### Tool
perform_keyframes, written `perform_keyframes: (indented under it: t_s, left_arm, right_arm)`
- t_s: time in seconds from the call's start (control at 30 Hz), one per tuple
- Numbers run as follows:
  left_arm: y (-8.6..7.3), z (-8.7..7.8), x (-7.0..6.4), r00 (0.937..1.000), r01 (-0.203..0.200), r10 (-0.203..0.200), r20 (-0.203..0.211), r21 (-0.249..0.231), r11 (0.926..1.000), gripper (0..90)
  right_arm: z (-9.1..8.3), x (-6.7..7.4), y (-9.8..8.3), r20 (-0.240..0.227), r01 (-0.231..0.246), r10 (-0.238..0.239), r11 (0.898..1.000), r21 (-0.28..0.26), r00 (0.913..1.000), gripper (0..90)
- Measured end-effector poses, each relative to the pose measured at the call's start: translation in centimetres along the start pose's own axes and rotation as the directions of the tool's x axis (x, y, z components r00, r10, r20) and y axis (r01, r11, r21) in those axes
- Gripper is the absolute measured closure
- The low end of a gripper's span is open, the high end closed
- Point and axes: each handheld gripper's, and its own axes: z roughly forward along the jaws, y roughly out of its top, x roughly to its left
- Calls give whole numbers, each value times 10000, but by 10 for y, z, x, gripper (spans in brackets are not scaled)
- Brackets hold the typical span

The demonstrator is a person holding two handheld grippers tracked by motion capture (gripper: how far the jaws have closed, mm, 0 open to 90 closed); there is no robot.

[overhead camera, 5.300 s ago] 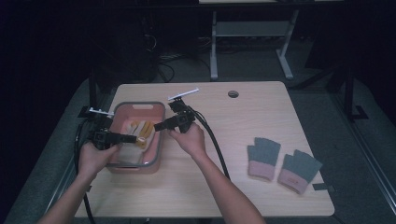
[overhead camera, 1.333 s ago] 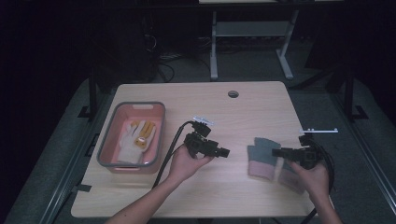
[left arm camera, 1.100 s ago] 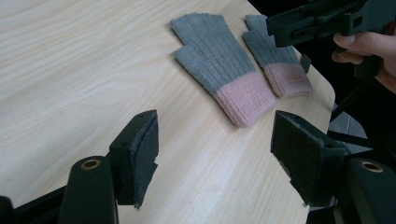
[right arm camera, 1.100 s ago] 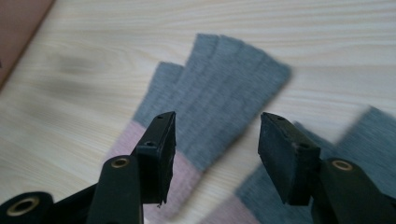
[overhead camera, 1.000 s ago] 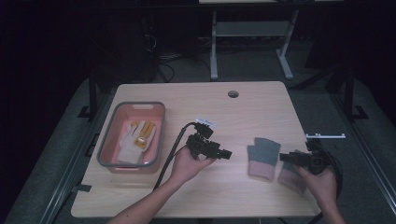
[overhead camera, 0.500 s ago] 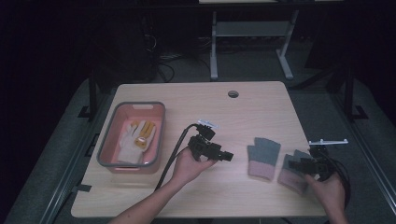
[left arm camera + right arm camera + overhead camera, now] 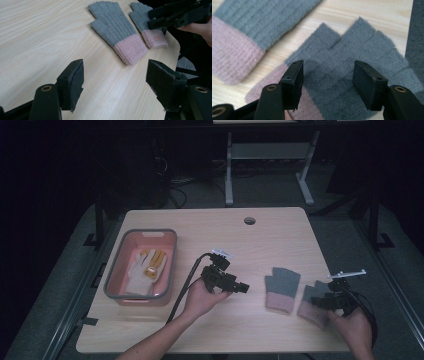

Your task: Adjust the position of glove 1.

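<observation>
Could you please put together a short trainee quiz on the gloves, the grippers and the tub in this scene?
1. True or false: the right gripper hangs with open jaws over a grey glove with a pink cuff.
2. Which lies in the pink tub? A) a grey glove B) a white and yellow glove C) a cable
3. Fill in: the left gripper is open over bare ____, short of the other grey glove.

Key
1. True; nothing is pinched between the jaws.
2. B
3. table; nothing lies between its jaws.
</observation>
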Motion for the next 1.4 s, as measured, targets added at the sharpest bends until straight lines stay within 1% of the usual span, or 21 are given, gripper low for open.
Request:
perform_keyframes:
  t_s: [0.03, 0.13, 0.23, 0.33, 0.5, 0.6, 0.73, 0.87, 1.0, 1.17, 1.27, 1.37, 1.4]
  left_arm:
    - [0, 0, 0, 10000, -1, 1, -11, -6, 10000, 305]
    - [0, 0, 0, 10000, -9, 9, -15, 14, 10000, 305]
    - [0, -1, 1, 10000, -29, 29, -49, 34, 10000, 305]
    - [0, -1, 1, 10000, -16, 16, -44, 27, 10000, 305]
    - [-1, 0, 1, 10000, 2, -2, -23, -19, 10000, 305]
    - [-2, 0, 1, 10000, 33, -33, 2, -27, 10000, 306]
    - [-3, 0, 2, 10000, 21, -21, -10, -17, 10000, 306]
    - [-3, 0, 3, 10000, 20, -20, 17, 16, 10000, 306]
    - [-3, 0, 3, 10000, 54, -54, 10, 10, 10000, 306]
    - [-2, -1, 2, 10000, 9, -9, -5, -46, 10000, 306]
    - [-2, -3, 3, 10000, -14, 14, -39, -29, 10000, 306]
    - [-2, -5, 3, 10000, 30, -31, -20, -102, 9999, 306]
    - [-2, -6, 3, 10000, -46, 45, -28, -110, 9999, 306]
  right_arm:
    - [1, 0, 0, 53, 52, -52, 10000, 64, 10000, 422]
    - [4, 1, 0, 112, 12, -14, 9999, 151, 9999, 437]
    - [5, 3, 2, 302, 222, -230, 9994, 272, 9993, 475]
    - [6, 4, 3, 368, 328, -341, 9988, 359, 9987, 507]
    - [6, 6, 5, 370, 486, -504, 9977, 482, 9980, 610]
    - [6, 7, 7, 294, 623, -640, 9964, 575, 9975, 696]
    - [7, 8, 11, 178, 638, -652, 9956, 689, 9977, 765]
    - [7, 7, 13, 52, 481, -486, 9959, 764, 9988, 787]
    - [4, 6, 14, -107, 393, -387, 9967, 706, 9992, 792]
    - [-4, 10, 20, -145, 628, -620, 9961, 620, 9980, 792]
    - [-12, 15, 27, -197, 735, -726, 9961, 495, 9972, 792]
    - [-19, 21, 34, -238, 943, -934, 9948, 391, 9953, 792]
    - [-22, 23, 37, -248, 987, -978, 9944, 381, 9949, 792]
